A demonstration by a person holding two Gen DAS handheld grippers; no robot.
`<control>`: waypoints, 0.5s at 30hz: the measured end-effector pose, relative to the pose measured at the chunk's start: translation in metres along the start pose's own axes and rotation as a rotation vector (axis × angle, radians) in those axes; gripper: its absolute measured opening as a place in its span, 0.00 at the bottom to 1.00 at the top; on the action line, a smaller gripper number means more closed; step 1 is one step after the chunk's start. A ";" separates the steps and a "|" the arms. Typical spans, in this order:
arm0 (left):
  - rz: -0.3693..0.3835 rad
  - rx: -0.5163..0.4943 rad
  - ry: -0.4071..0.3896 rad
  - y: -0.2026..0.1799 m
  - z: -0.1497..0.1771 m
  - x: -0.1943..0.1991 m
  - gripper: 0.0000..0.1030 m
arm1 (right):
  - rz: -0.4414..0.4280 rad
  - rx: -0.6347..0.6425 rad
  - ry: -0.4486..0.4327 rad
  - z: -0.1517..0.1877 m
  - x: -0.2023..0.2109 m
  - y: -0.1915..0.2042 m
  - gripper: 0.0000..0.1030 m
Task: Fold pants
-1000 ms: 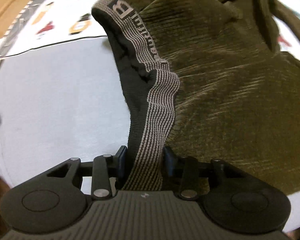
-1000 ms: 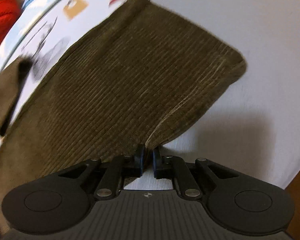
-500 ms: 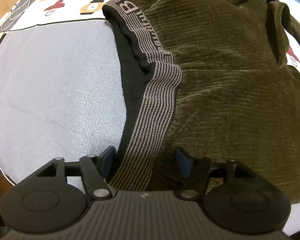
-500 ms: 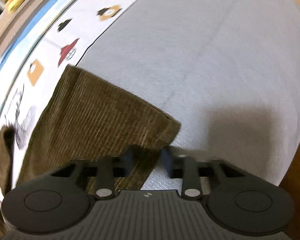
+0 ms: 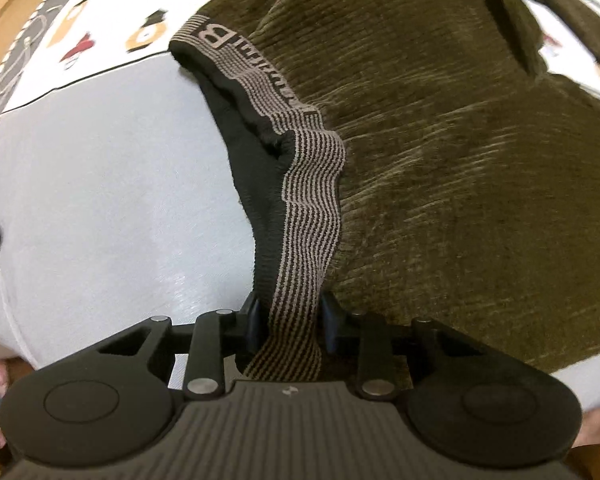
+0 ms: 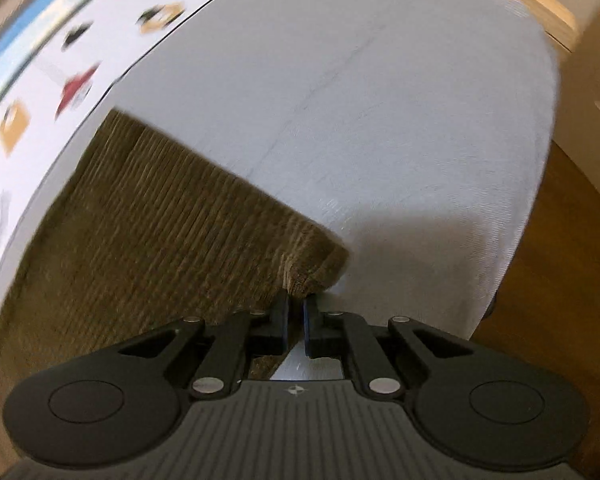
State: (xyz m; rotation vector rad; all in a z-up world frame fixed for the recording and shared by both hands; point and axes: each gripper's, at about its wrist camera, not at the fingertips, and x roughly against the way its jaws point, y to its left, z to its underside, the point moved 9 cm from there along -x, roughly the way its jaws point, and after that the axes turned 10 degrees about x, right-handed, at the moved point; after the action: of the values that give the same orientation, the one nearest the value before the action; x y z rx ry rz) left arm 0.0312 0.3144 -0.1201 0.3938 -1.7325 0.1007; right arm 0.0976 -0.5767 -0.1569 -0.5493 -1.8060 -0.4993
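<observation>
Looking down along our left gripper [image 5: 288, 322], we see its jaws closing around the striped elastic waistband [image 5: 306, 216] of a pair of olive-brown corduroy pants [image 5: 460, 140], the band running up between the two fingers and standing taut off the surface. The blue-edged pads sit close on either side of the band, and we cannot tell for certain whether they press it yet. The waistband's black inner lining [image 5: 256, 168] is turned outward beside it, and woven lettering shows on the band farther up. The pants spread to the right of the band across a pale grey cloth [image 5: 100, 200] that covers the surface, with a white border printed with small coloured cartoon figures [image 5: 80, 46] beyond it. A bare strip of wooden floor [image 5: 4, 4] shows at the upper left corner.

Through the right wrist camera, our right gripper [image 6: 296, 316] is pinched nearly shut on the corner of a pant leg's hem [image 6: 312, 272], the fabric bunched just ahead of the fingertips. The corduroy leg [image 6: 140, 220] runs away to the left over the same grey cloth [image 6: 380, 120], which is bare to the right. The view is blurred. Brown wooden floor [image 6: 560, 280] shows past the cloth's right edge.
</observation>
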 end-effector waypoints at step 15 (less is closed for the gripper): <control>-0.034 0.066 -0.305 -0.028 -0.063 0.069 0.61 | -0.074 0.094 -0.348 -0.044 0.071 0.045 0.23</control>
State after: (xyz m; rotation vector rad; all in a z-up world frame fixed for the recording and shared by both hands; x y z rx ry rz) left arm 0.0887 0.2922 -0.0444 0.5072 -2.0258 0.0767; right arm 0.1390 -0.5579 -0.0741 -0.5293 -2.1761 -0.3828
